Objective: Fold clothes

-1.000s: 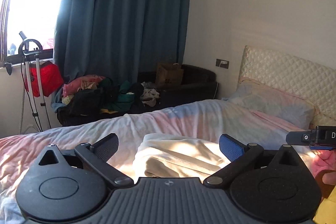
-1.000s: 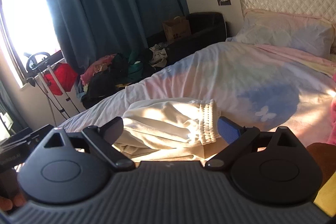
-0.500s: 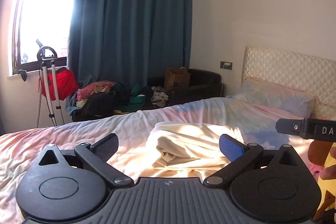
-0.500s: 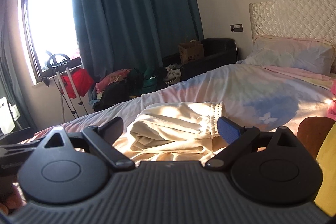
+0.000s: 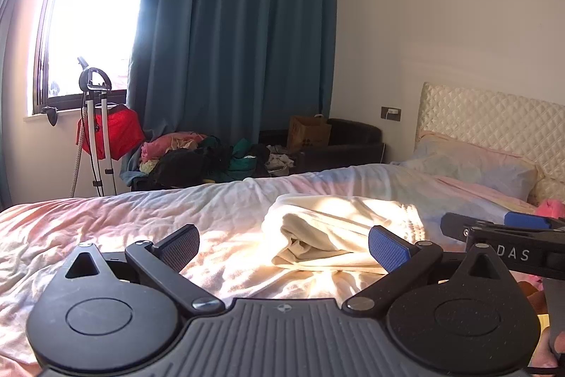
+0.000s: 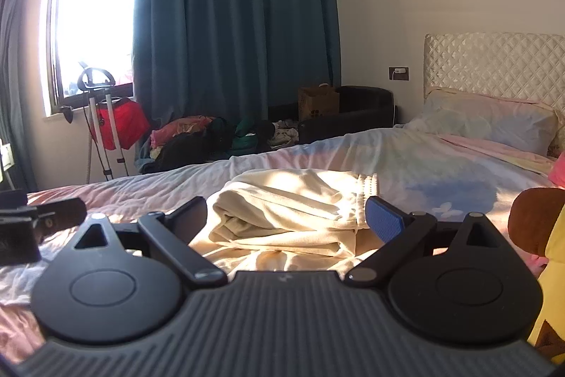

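Sunlight falls across one folded cream garment with a ribbed elastic waistband, which lies on the pastel pink-and-blue bed sheet near the middle of the bed. In the right wrist view its stacked layers show at the near left end and the gathered waistband at the far right; the left wrist view shows the same bundle further right in the frame.

Two grippers are in play. The left gripper holds its two black fingers spread wide with nothing between them, above the sheet just left of the garment. The right gripper is likewise spread wide and grips nothing; the garment appears between its fingers but beyond the tips.

Only the left wrist view shows the right gripper from outside, at the right edge, lettered "DAS". Only the right wrist view shows a brown and yellow object at the near right, and the left gripper as a dark shape at the left edge.

Both views show one pale pillow against one quilted cream headboard, one teal curtain, one window, one cardboard box and one heap of mixed clothes at the far side.
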{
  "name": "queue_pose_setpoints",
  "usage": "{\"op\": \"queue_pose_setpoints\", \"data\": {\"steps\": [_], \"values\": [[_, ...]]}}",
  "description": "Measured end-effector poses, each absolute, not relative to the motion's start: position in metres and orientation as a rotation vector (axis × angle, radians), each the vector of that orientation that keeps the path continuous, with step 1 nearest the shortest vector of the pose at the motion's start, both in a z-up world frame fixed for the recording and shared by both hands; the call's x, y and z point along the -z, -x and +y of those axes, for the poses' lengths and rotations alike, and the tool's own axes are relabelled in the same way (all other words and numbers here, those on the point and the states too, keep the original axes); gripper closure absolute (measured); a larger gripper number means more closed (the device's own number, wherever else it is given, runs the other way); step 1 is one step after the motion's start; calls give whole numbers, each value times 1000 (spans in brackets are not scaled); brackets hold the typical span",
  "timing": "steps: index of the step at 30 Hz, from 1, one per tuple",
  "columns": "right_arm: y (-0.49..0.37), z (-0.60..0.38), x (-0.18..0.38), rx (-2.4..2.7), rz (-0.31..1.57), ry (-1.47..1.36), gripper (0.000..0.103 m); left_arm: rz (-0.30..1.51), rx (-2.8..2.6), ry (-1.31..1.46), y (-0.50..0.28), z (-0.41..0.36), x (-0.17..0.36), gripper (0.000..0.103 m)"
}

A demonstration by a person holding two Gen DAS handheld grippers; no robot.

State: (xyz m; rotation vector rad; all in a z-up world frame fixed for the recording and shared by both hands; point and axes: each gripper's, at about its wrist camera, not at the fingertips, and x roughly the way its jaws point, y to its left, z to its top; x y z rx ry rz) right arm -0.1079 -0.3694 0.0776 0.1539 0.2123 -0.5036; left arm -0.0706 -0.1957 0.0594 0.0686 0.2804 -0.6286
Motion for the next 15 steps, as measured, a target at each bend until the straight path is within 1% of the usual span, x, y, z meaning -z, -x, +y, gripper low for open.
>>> {"op": "queue_pose_setpoints", "data": {"steps": [6,15], "values": [[100,-364,-64,535,239,-152,6,304,629,-66,65,-197,-52,1],[95,-365,-59,577,254,-154,5,319,614,-47,57,-191,-51,1]]}}
